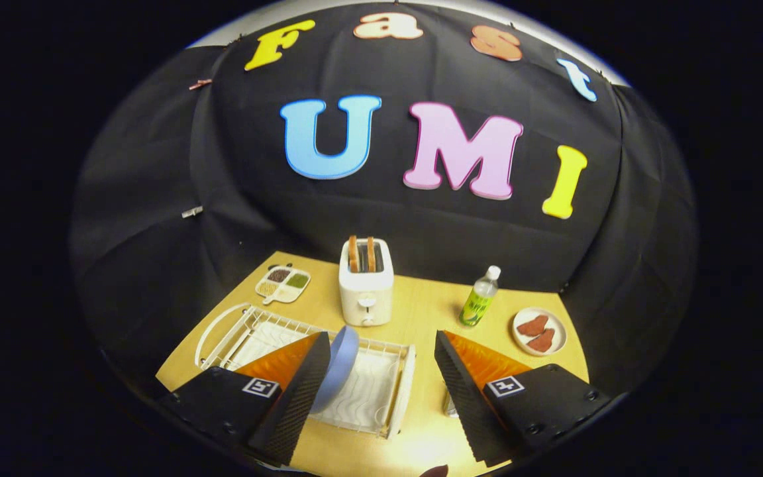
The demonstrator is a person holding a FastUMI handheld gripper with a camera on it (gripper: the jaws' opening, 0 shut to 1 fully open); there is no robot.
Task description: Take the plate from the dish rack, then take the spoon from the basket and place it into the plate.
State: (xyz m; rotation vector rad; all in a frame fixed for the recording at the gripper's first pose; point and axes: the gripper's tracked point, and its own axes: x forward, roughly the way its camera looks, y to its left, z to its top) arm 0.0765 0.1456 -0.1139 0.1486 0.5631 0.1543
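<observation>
Right now the gripper (pixel 378 391) hangs with its fingers spread wide and empty, and the blue plate (pixel 336 370) stands on edge in the white dish rack (pixel 381 404), just inside the left finger, off-centre in the gap.

Gripper (pixel 378 391) is hovering with jaws standing wide apart, both fingers (pixel 295 404) pointing forward and downward, nothing pressing between them, neither finger gripping anything.
</observation>
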